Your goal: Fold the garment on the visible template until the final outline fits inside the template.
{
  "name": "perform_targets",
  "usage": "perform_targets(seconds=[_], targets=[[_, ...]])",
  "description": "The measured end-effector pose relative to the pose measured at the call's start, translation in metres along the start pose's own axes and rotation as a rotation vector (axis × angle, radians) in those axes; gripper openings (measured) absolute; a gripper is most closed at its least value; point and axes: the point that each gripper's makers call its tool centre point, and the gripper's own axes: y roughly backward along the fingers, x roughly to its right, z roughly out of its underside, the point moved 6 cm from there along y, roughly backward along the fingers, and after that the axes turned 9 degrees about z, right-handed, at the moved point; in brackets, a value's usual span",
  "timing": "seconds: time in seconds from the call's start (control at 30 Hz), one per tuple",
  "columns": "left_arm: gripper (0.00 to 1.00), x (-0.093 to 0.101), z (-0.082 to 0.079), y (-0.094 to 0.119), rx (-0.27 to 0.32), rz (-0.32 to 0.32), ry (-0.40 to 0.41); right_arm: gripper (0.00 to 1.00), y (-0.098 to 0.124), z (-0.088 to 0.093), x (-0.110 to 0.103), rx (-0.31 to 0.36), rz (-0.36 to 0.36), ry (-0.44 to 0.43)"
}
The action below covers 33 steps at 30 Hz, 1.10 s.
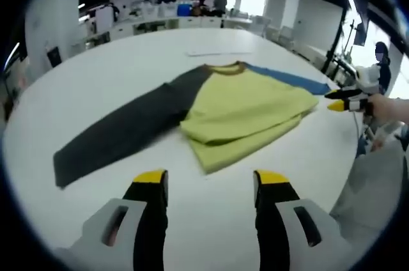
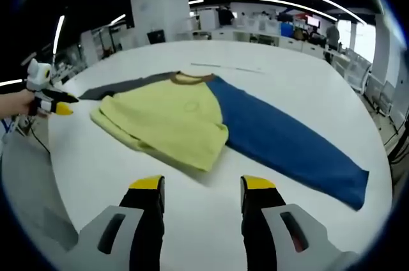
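A long-sleeved shirt lies on the white table (image 1: pixel 96 73), its yellow-green body (image 1: pixel 246 108) doubled over in layers. In the left gripper view its dark grey sleeve (image 1: pixel 121 133) stretches out towards me and a strip of the blue sleeve (image 1: pixel 287 77) shows behind the body. In the right gripper view the blue sleeve (image 2: pixel 287 143) lies spread to the right of the yellow-green body (image 2: pixel 169 121). My left gripper (image 1: pixel 211 178) hangs open over bare table in front of the shirt. My right gripper (image 2: pixel 201 185) is open too, just short of the body's edge.
A faint thin outline (image 1: pixel 217 52) lies on the table beyond the collar. The right gripper (image 1: pixel 342 100), held in a hand, shows off the table's right side. The left gripper (image 2: pixel 54 106) shows at the left. Desks, shelves and people stand far behind.
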Motion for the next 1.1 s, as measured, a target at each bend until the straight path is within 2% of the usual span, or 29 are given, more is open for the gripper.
perform_targets(seconds=[0.23,0.47,0.97,1.1], targets=[[0.46,-0.010,0.001,-0.022,-0.006,-0.020,-0.007,0.44,-0.009,0.003,0.002,-0.014,0.007,-0.003],[0.42,-0.014,-0.005,-0.032,0.007,-0.034,-0.018,0.40,-0.014,0.004,0.004,-0.012,0.021,-0.007],[0.33,-0.020,-0.016,-0.050,0.013,-0.053,-0.053,0.25,-0.023,0.000,0.007,-0.007,0.042,0.002],[0.28,-0.019,-0.019,-0.053,0.016,-0.051,-0.059,0.18,-0.024,-0.002,0.007,0.006,0.042,0.016]])
